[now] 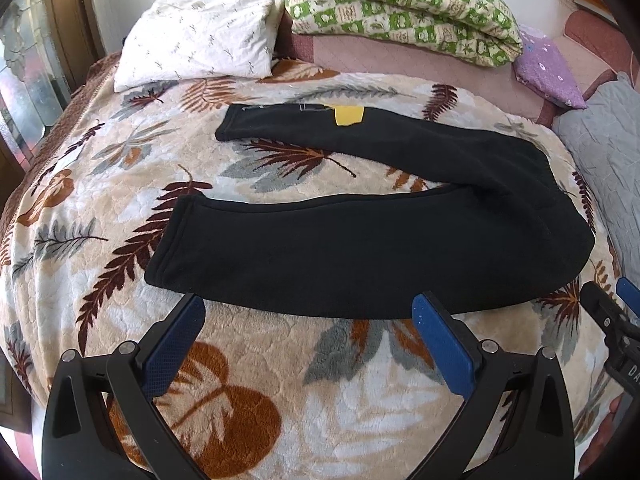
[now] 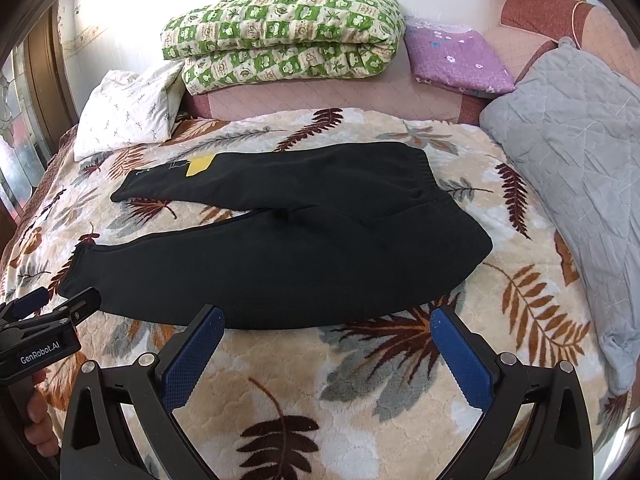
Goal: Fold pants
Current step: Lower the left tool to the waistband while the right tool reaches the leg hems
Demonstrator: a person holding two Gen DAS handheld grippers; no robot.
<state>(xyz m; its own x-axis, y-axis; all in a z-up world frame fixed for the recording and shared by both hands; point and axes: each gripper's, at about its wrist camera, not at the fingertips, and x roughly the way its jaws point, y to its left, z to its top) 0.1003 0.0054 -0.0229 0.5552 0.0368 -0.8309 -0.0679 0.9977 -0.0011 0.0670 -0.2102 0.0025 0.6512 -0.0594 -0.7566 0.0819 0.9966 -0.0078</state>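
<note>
Black pants [image 1: 360, 248] lie flat on a leaf-patterned blanket [image 1: 280, 360], legs spread apart toward the left, waistband at the right. A yellow patch [image 1: 349, 115] marks the far leg. The pants also show in the right wrist view [image 2: 300, 256]. My left gripper [image 1: 310, 310] is open and empty, just short of the near leg's front edge. My right gripper [image 2: 326, 320] is open and empty, just short of the front edge nearer the waist. Each gripper shows at the other view's edge: the right gripper [image 1: 616, 300], the left gripper [image 2: 60, 304].
A white pillow [image 1: 192, 44] lies at the back left. A folded green checked quilt [image 1: 400, 12] and a purple cushion [image 1: 548, 68] rest at the back. A grey quilted cushion [image 2: 580, 168] lies right of the waistband. A window frame is at the far left.
</note>
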